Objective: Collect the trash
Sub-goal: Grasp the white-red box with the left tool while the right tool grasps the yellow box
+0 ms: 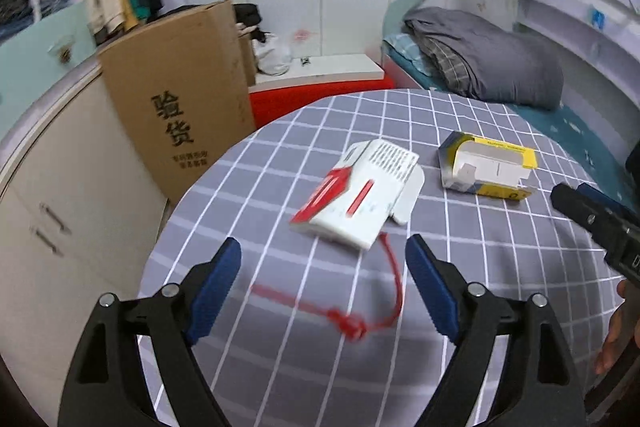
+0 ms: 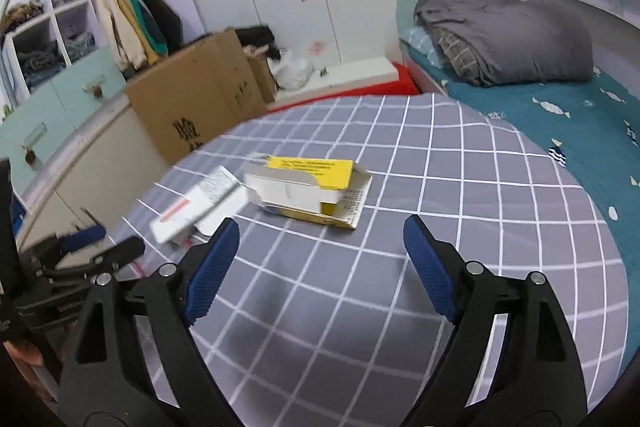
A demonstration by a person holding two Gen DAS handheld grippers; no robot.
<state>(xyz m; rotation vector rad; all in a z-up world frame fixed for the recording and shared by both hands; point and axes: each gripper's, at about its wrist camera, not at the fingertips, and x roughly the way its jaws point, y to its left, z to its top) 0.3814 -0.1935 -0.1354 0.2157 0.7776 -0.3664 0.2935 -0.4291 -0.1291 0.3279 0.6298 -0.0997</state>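
Nearest, the left gripper hangs with fingers spread and empty above a red string, ready to grab. Beyond, a red-and-white box and yellow box lie on the checked surface. The right gripper is likewise spread.

Two boxes side by side on table: carton left, packet right; cord before carton; bedding behind.

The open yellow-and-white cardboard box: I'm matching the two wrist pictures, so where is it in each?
Left wrist: yellow-and-white cardboard box, right of centre, on the grey checked cloth.
Right wrist: same box, centre, ahead of the open fingers.
Shared landmark: brown cardboard carton with black characters.
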